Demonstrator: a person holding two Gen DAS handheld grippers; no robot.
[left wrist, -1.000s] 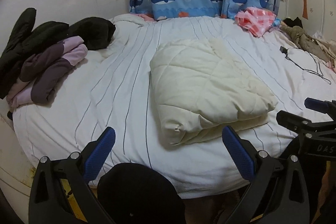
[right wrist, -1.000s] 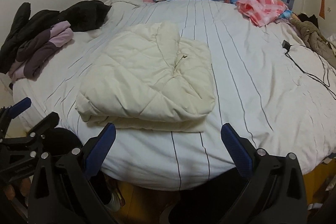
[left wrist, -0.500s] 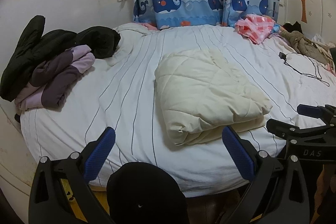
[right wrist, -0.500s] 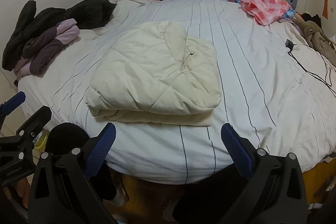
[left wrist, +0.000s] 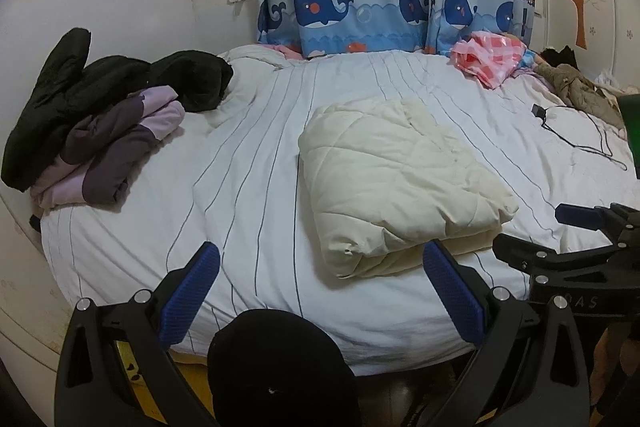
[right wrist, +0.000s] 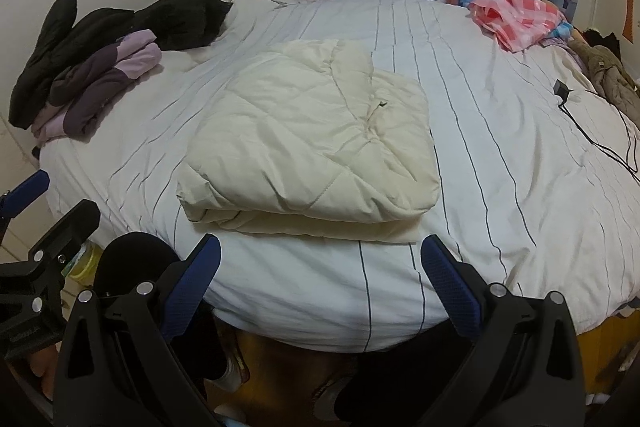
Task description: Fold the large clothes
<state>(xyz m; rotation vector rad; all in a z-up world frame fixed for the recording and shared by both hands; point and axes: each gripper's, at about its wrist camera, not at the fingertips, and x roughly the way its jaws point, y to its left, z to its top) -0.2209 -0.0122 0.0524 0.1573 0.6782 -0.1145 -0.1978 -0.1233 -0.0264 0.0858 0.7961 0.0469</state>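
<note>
A cream quilted jacket (left wrist: pixel 396 179) (right wrist: pixel 316 143) lies folded into a thick rectangle near the front edge of a bed with a white striped sheet (left wrist: pixel 248 163) (right wrist: pixel 500 155). My left gripper (left wrist: pixel 320 267) hangs open in front of the bed edge, short of the jacket's near left corner, holding nothing. My right gripper (right wrist: pixel 320 259) is open too, just short of the jacket's folded front edge and not touching it. Each gripper shows at the side of the other's view: the right gripper (left wrist: pixel 568 231), the left gripper (right wrist: pixel 44 203).
A pile of black and purple clothes (left wrist: pixel 100 119) (right wrist: pixel 92 75) sits at the bed's left. A pink checked garment (left wrist: pixel 488 59) (right wrist: pixel 516 15), a brown garment (right wrist: pixel 608 75) and a charger with cable (left wrist: pixel 576 135) (right wrist: pixel 588 123) lie at the right. A whale-print curtain (left wrist: pixel 380 3) hangs behind.
Both grippers have drawn back from the bed and tilted up a little, so the jacket sits farther off and more wall and curtain show. The jacket has not moved.
</note>
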